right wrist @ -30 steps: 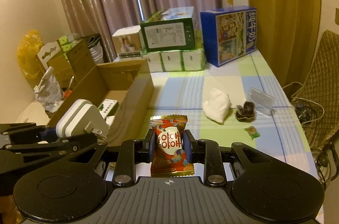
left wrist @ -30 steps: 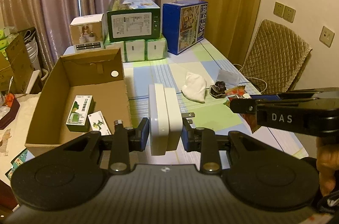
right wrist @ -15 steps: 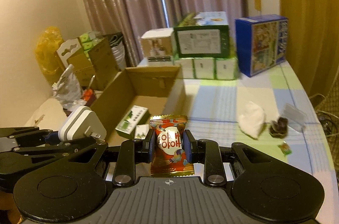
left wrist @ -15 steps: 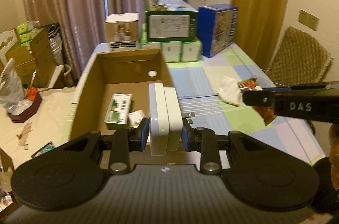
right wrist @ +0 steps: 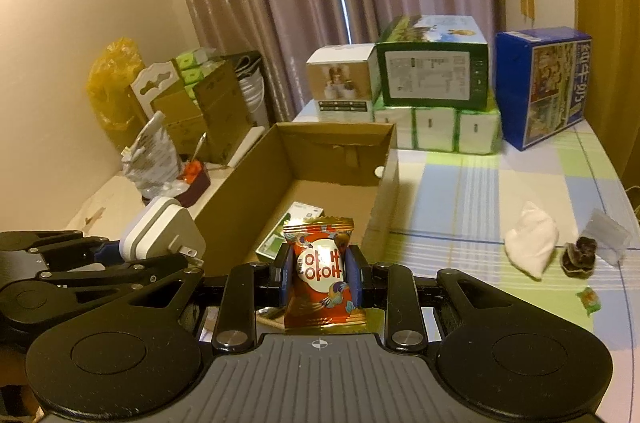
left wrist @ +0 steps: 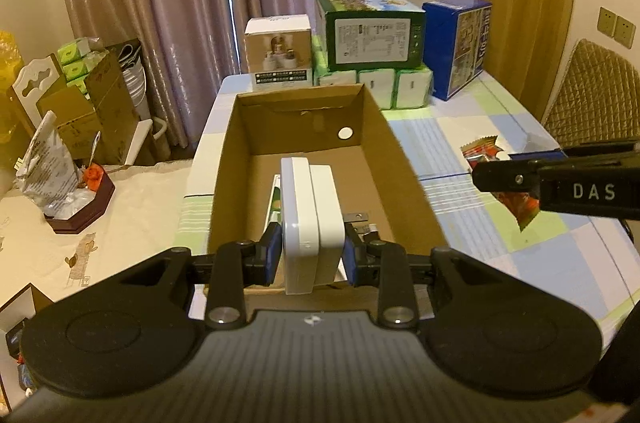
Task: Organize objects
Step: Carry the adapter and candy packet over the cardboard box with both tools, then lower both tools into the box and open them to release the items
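Note:
My left gripper is shut on a white power adapter, held over the near end of the open cardboard box. The adapter and left gripper also show at the left of the right wrist view. My right gripper is shut on a red snack packet, just short of the box's near right corner. A green and white carton lies on the box floor. From the left wrist view the right gripper with the red packet hangs right of the box.
Stacked product boxes and a blue carton stand at the table's far end. A white pouch, a dark lump, a clear plastic piece and a small green candy lie on the checked tablecloth at right. A padded chair stands beyond.
Both grippers have swung left toward the cardboard box, still holding their loads. The left gripper now sits over the box interior; the right one has come near its right wall.

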### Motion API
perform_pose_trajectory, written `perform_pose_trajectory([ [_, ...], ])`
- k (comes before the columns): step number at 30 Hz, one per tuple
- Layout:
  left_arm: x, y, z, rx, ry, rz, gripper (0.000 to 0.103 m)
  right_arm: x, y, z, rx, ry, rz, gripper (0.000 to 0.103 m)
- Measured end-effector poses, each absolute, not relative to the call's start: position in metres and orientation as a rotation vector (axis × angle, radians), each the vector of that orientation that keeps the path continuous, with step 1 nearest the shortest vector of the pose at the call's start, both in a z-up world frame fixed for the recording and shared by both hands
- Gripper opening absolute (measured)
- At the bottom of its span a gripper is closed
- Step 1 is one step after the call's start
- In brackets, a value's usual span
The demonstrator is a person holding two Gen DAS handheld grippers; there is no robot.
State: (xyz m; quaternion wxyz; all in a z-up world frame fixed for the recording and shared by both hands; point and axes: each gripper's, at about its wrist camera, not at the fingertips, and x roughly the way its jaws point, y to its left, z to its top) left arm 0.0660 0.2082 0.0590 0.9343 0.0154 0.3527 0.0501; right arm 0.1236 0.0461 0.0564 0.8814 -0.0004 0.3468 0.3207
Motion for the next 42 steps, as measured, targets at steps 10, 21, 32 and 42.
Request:
perform_pose_trajectory([
  [10, 0.08, 0.228, 0.055, 0.011, 0.746, 0.079, 0.026, 0.14, 0.065, 0.051, 0.013, 0.747, 0.686, 0.025],
  [21, 0.118, 0.245, 0.056, 0.074, 0.786, 0.033, 0.026, 0.173, 0.092, 0.06, 0.041, 0.76, 0.698, 0.025],
  [32, 0.129, 0.253, 0.048, 0.065, 0.817, 0.019, 0.026, 0.186, 0.1, 0.041, 0.061, 0.812, 0.679, 0.025],
  [42, 0.153, 0.265, 0.044, 0.048, 0.837, 0.012, 0.026, 0.214, 0.11, 0.024, 0.049, 0.857, 0.65, 0.025],
])
